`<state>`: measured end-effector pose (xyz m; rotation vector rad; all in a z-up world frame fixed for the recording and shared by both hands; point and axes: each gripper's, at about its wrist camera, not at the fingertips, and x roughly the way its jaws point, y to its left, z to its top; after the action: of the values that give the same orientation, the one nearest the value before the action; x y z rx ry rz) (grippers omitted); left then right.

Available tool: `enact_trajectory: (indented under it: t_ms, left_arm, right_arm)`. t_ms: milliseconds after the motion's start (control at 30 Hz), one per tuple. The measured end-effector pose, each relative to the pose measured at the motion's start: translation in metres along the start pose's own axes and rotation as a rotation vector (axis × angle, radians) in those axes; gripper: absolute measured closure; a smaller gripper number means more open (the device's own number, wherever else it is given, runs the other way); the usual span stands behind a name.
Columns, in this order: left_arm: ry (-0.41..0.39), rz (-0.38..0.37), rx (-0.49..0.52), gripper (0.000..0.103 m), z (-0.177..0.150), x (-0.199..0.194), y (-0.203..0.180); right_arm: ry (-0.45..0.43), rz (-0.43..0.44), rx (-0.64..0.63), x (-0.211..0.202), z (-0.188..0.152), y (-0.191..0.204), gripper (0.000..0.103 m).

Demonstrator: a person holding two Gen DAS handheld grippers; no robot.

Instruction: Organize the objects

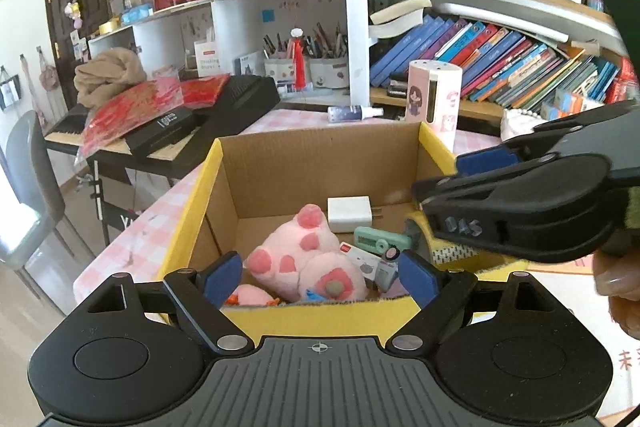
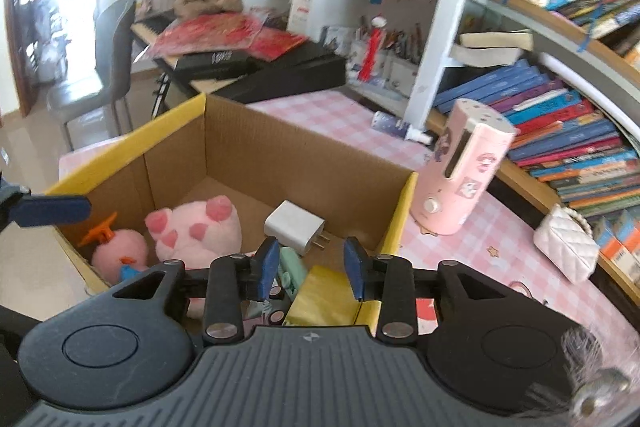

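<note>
Cardboard box (image 1: 320, 163) sits at frame centre on the checked table. Inside: pink plush toy (image 1: 308, 259), white charger (image 1: 348, 213), a green gadget. Left gripper (image 1: 320, 277) spread wide, empty, above the near rim. Right gripper (image 2: 310, 267) parted slightly, nothing between its pads. Judgement: the plush is light and soft, best pinched mid-body; the charger is hard and smooth, best gripped across its flat sides.

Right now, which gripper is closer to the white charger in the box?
Right. The right gripper hangs just above the charger. The left gripper stands at the box's near edge, across the plush.
</note>
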<state>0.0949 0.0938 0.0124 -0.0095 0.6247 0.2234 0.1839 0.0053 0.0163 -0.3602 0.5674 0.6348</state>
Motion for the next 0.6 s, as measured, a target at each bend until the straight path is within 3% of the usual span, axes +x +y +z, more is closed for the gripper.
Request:
enact_trajectory:
  t_ms: [333, 533, 600]
  left_arm:
    - [-0.015, -0.033, -0.015, 0.011, -0.017, -0.03, 0.01]
    - [0.016, -0.04, -0.018, 0.011, -0.038, -0.046, 0.016]
    - [0.025, -0.049, -0.015, 0.01, -0.045, -0.052, 0.017]
  right_arm:
    - [-0.093, -0.141, 0.155, -0.059, -0.019, 0.0, 0.064]
    - [-0.074, -0.238, 0.242, -0.087, -0.048, 0.008, 0.063]
    - [-0.066, -0.27, 0.269, -0.098, -0.059, 0.014, 0.058]
